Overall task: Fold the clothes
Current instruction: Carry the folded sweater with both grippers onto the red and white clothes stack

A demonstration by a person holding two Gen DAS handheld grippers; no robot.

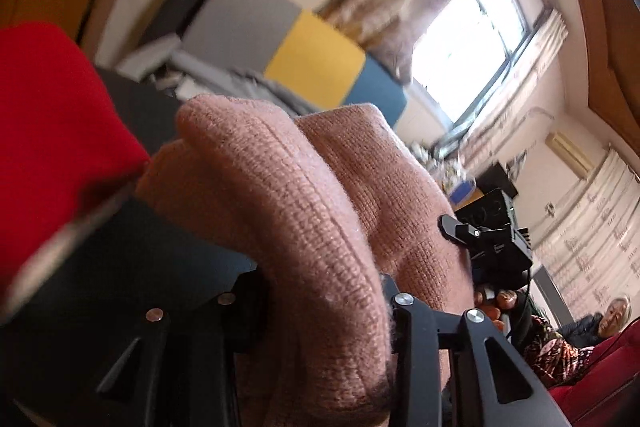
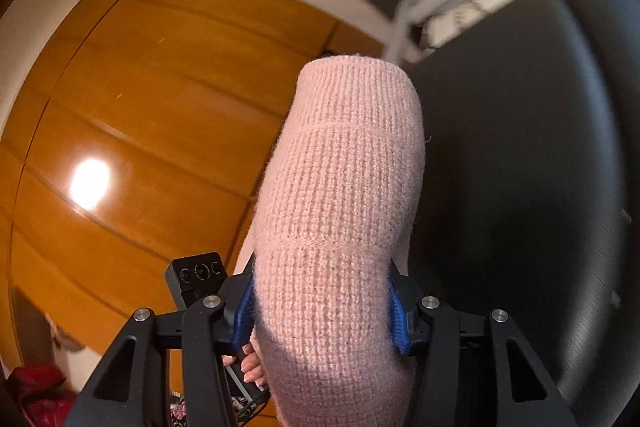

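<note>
While both grippers clamp the pink knit garment (image 2: 340, 187) — left gripper (image 1: 320, 307), right gripper (image 2: 324, 311) — it bulges between their jaws.

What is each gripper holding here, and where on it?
Both clamp the pink knit garment: the right gripper and the left gripper each pinch a bunched fold. Which part of it cannot be told.
</note>
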